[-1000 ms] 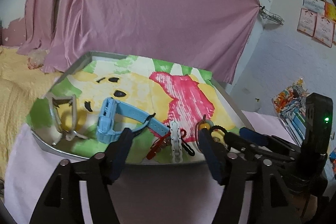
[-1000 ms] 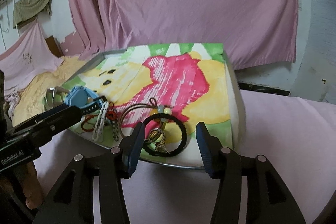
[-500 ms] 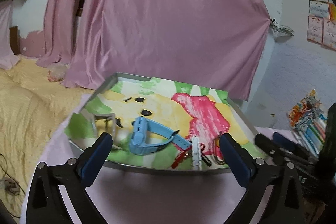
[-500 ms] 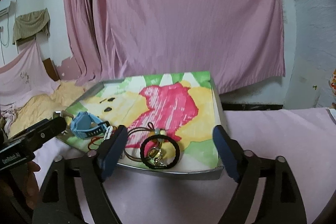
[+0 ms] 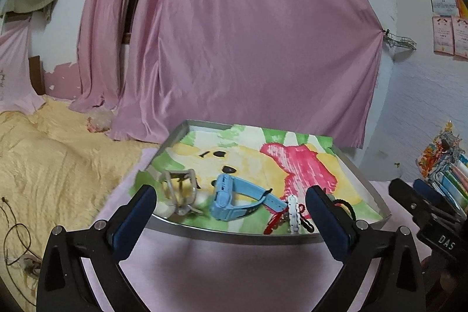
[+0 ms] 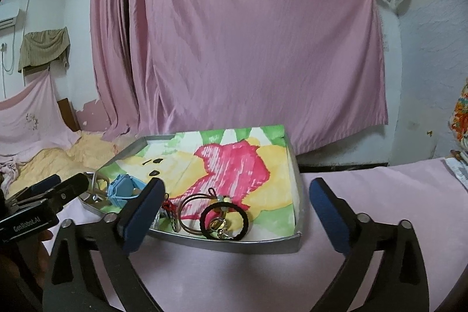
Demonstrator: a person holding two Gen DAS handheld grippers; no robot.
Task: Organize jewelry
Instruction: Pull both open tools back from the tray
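- While both grippers hover over the pink cloth short of the tray, each one stands spread wide with nothing between its pads: the left gripper (image 5: 228,220) and the right gripper (image 6: 237,209)
- The metal tray (image 5: 234,237) sits on the pink tablecloth (image 5: 228,277) and is lined with a painted sheet of yellow, green and red (image 5: 298,165)
- All the jewelry lies along the tray's near edge
- The blue watch (image 5: 231,199) rests on its side near the middle of that edge, its strap running off to the right
- A clear hair claw clip (image 5: 180,190) lies to the left of the watch, near the tray's left corner
- A white beaded piece (image 5: 293,214) and a red cord piece (image 5: 275,220) lie just right of the watch strap, touching each other
- From the right wrist camera, a black hair tie (image 6: 224,220) lies at the near edge with a small gold charm (image 6: 218,224) inside its ring
- A brown cord loop (image 6: 193,212) overlaps the black tie on its left
- The left gripper shows at the left edge of the right wrist view, beside the tray's left corner
- A pink curtain (image 5: 248,48) hangs behind the tray, and a yellow blanket (image 5: 52,165) spreads to the left
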